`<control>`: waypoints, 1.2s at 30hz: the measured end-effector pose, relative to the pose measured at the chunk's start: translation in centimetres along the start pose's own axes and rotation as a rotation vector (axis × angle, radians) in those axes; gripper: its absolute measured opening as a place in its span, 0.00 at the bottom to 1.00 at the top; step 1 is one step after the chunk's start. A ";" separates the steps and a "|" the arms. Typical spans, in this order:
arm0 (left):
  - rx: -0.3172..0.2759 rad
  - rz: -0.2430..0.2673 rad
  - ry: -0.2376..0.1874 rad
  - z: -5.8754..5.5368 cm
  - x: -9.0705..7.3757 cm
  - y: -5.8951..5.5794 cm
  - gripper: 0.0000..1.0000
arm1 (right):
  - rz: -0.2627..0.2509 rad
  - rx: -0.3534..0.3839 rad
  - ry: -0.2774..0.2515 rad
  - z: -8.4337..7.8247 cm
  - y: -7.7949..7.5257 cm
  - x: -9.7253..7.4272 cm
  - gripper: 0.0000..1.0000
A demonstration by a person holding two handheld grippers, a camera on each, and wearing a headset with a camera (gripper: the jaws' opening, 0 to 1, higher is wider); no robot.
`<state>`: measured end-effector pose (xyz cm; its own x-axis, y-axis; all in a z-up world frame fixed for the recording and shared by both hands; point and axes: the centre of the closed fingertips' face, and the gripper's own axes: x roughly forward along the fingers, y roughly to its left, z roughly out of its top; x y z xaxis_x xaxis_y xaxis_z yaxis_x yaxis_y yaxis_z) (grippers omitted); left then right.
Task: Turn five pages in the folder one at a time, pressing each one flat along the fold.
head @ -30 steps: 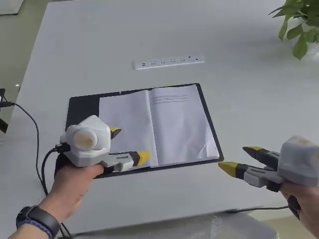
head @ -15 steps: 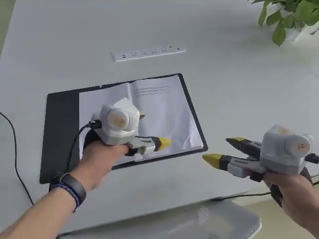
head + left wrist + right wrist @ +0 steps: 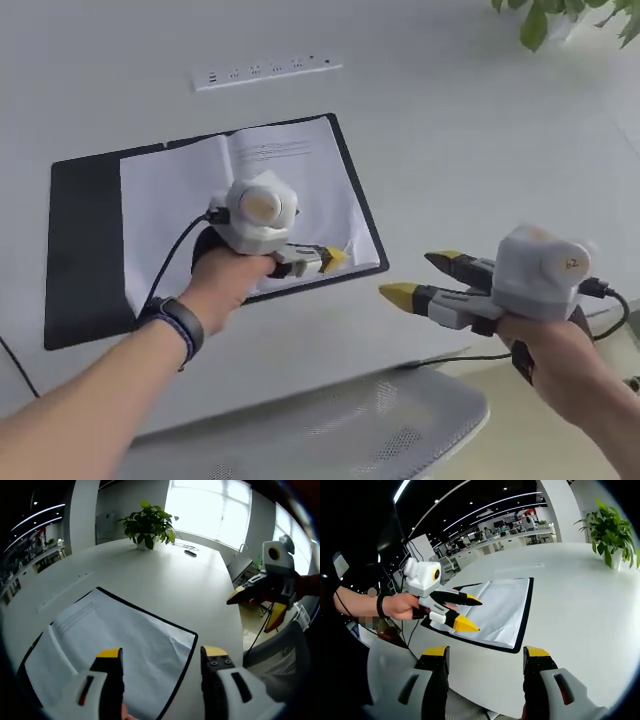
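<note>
Left tool (image 3: 161, 652): yellow-tipped jaws set wide apart with nothing between them, over the near right corner of the folder's right page; whether they touch the paper cannot be told.
Right tool (image 3: 422, 276): jaws spread, empty, held off the folder above the bench's near edge, pointing at the left tool.
Folder (image 3: 85, 250): thin, flat black cover with a narrow rim, lying open under and ahead of the left tool, well left of the right tool.
Pages (image 3: 300, 170): white sheets, smooth toward the fold, creased beside the left tool's jaws.
Axis: the long side runs across both tools' reach; the fold runs away from the left tool toward the power strip (image 3: 265, 72).
Bench (image 3: 480, 150): pale, matte, smooth.
Room: bare bench between the two tools and beyond the folder's right edge up to a potted plant (image 3: 147, 525); a mesh chair back (image 3: 330, 420) sits below the right tool.
</note>
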<state>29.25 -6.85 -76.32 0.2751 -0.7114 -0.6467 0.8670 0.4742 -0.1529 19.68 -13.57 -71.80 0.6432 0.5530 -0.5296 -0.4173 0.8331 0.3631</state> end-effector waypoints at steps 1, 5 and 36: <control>0.002 0.003 0.000 -0.1 0.3 0.0 0.62 | 0.001 0.003 0.003 -0.1 0.0 -0.1 0.58; -0.023 0.013 0.000 -0.2 1.6 -0.2 0.62 | -0.007 0.014 0.004 -0.5 -0.3 -0.6 0.58; 0.076 0.114 0.015 -1.0 4.4 0.4 0.51 | 0.035 0.026 0.003 -0.1 -0.5 1.2 0.52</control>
<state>30.43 -9.26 -79.94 0.3674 -0.6472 -0.6679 0.8597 0.5104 -0.0216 20.55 -13.35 -72.70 0.6262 0.5820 -0.5188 -0.4226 0.8126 0.4015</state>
